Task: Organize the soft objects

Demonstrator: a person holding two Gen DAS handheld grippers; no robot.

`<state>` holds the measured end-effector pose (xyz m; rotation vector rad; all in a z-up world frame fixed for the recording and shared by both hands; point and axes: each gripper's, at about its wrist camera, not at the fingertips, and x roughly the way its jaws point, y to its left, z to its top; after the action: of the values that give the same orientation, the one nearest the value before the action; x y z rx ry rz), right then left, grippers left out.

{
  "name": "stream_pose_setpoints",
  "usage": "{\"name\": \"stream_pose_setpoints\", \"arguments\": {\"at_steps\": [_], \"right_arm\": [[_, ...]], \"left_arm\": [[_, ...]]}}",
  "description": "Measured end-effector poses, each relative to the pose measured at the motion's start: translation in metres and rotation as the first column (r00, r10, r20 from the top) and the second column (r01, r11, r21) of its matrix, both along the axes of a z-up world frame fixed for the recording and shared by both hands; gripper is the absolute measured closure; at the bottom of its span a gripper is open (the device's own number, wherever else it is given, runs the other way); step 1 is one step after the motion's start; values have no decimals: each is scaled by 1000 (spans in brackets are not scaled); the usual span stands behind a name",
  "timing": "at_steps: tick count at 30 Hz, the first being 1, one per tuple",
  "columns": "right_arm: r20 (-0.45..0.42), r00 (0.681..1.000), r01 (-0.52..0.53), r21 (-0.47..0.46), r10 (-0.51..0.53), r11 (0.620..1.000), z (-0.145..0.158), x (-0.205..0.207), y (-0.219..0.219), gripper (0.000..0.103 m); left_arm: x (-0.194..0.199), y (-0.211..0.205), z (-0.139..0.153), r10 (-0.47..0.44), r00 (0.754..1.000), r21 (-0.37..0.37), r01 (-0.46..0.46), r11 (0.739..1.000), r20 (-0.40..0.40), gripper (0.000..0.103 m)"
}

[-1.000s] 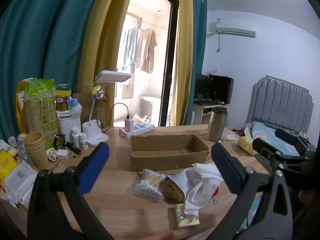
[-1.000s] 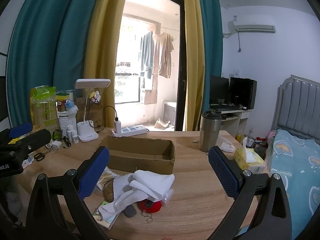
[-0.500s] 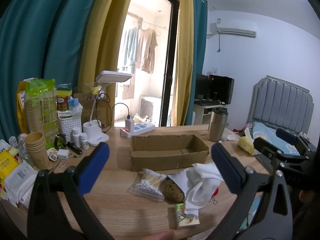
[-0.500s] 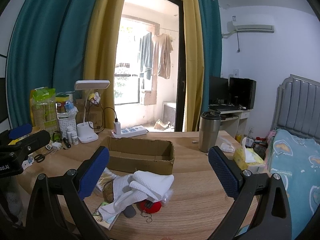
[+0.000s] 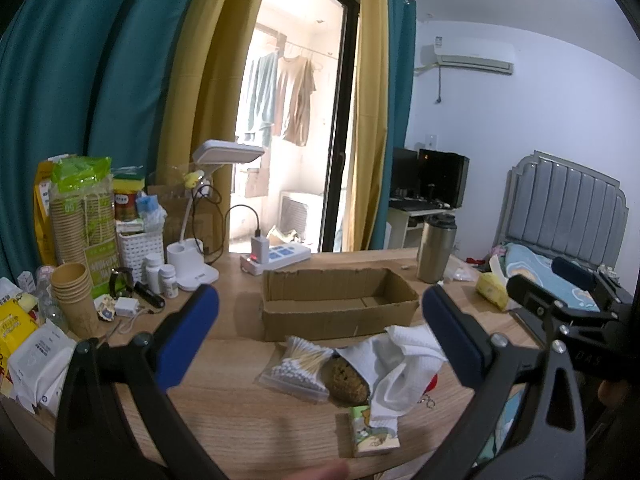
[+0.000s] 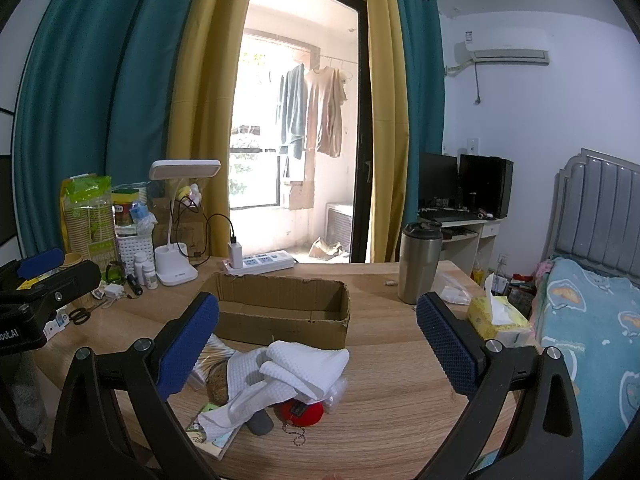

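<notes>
Currently both grippers up above near edge of wooden surface, jaws wide apart, nothing held. Left gripper blue pads spread, pile visible between them. Right gripper same, spread wide, over the pile.

Soft pile near the near edge of surface, just in front of cardboard box: white waffle towel crumpled on top, draped over brown sponge-like lump and touching red plush item with small chain. Grey roll-shaped thing just beside red item, partly under towel. Bag of cotton swabs touching lump on the left-edge side. Small cartoon-print packet closest to near edge, towel end lying on it.

Cardboard box open-topped, looks empty, mid-surface behind pile. Steel tumbler upright toward right edge, behind box line. Yellow tissue pack at right edge, tissue sticking up. Power strip with charger at far edge. White desk lamp at far left corner area, with pill bottles, paper cup stack, white basket, scissors crowded along left edge. Bed past right edge.
</notes>
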<state>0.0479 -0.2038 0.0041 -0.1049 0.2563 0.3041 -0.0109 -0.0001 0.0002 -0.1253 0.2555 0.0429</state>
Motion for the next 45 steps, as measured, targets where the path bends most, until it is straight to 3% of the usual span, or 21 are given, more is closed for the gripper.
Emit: {"name": "stream_pose_setpoints", "arguments": {"at_steps": [22, 31, 37, 45], "right_arm": [[0, 1000, 0, -1, 0, 1000, -1, 0, 0, 1], [-26, 1000, -9, -6, 9, 1000, -7, 6, 3, 1], [-62, 998, -11, -6, 11, 1000, -18, 19, 5, 1], [-175, 983, -54, -31, 48, 998, -47, 45, 16, 3]], "left_arm": [[0, 1, 0, 1, 1000, -2, -1, 1000, -2, 0], [2, 4, -17, 2, 1000, -5, -2, 1000, -30, 0], [19, 5, -27, 1, 996, -19, -3, 1000, -85, 0], [45, 9, -52, 2, 982, -56, -13, 998, -190, 0]]}}
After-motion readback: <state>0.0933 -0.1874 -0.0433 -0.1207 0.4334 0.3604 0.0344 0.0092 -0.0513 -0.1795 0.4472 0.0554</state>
